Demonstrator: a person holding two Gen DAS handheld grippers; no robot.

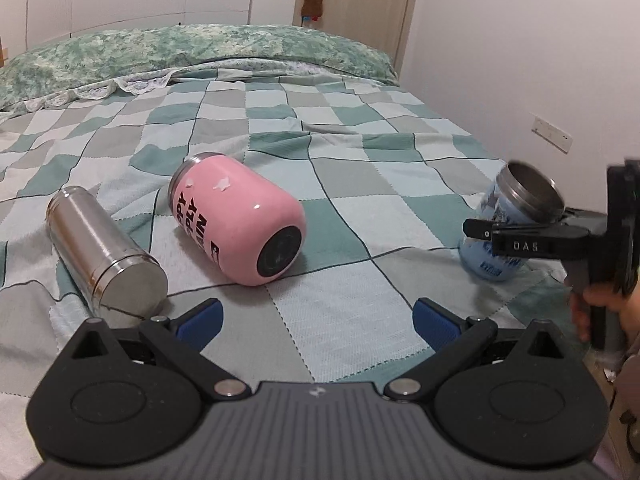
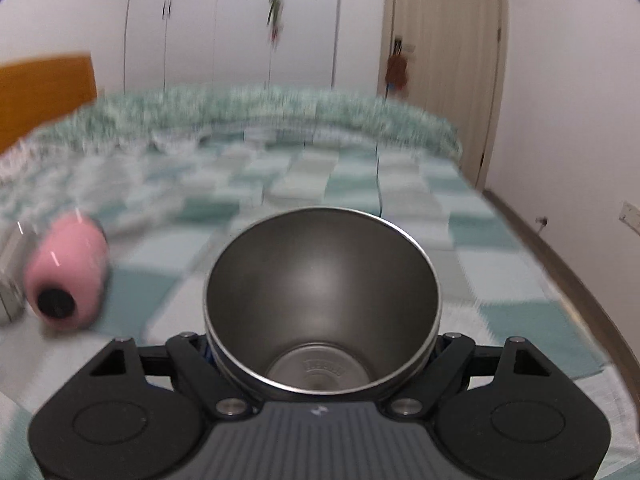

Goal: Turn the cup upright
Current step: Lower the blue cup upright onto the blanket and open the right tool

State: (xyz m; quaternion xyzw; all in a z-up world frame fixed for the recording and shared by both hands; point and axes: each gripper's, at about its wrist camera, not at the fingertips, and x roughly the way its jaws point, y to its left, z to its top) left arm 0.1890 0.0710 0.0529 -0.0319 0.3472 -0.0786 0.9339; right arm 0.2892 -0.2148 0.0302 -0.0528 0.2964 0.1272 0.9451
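A blue cup with a steel rim (image 1: pixel 500 216) stands tilted on the bed at the right, mouth up and leaning right. My right gripper (image 1: pixel 480 232) is shut on its body. In the right wrist view the cup's steel inside (image 2: pixel 322 304) fills the space between the fingers, and the gripper (image 2: pixel 320 352) clamps it. A pink cup (image 1: pixel 236 220) lies on its side mid-bed, black base toward me; it also shows blurred in the right wrist view (image 2: pixel 66 280). My left gripper (image 1: pixel 316 320) is open and empty, just short of the pink cup.
A steel flask (image 1: pixel 104 252) lies on its side at the left of the checked bedspread (image 1: pixel 360 160). A green pillow (image 1: pixel 200 52) lies at the head. The wall (image 1: pixel 520 60) and the bed's right edge are close on the right.
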